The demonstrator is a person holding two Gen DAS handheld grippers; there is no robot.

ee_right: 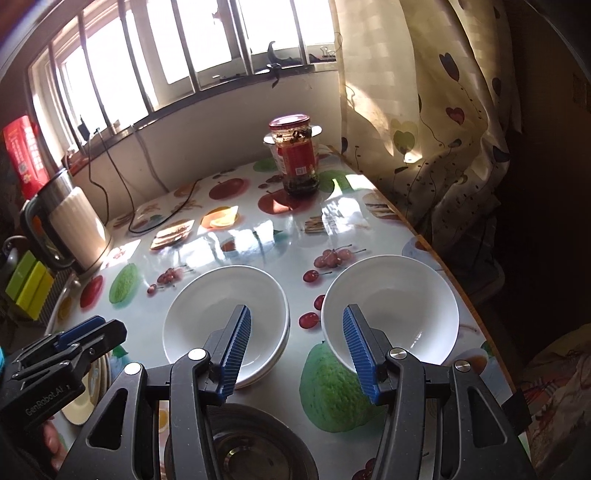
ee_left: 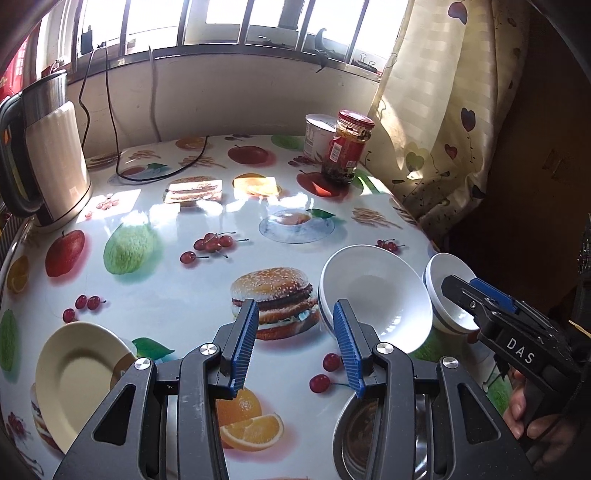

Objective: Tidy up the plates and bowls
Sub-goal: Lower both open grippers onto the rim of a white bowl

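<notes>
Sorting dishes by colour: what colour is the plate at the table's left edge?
The plate is cream, pale yellow; the left wrist view shows it best.

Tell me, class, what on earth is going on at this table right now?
A person holds two handheld grippers over a fruit-print table, sorting dishes. The left gripper and right gripper are both open and hold nothing. A stack of white bowls sits beside a single white bowl, apart from it. A cream plate lies further left, and a metal bowl is nearest the person.

Barred window (ee_left: 229, 22) at far wall admits sunlight; patterned curtain (ee_left: 436, 122) hangs right of fruit-print table (ee_left: 155, 280).
</notes>
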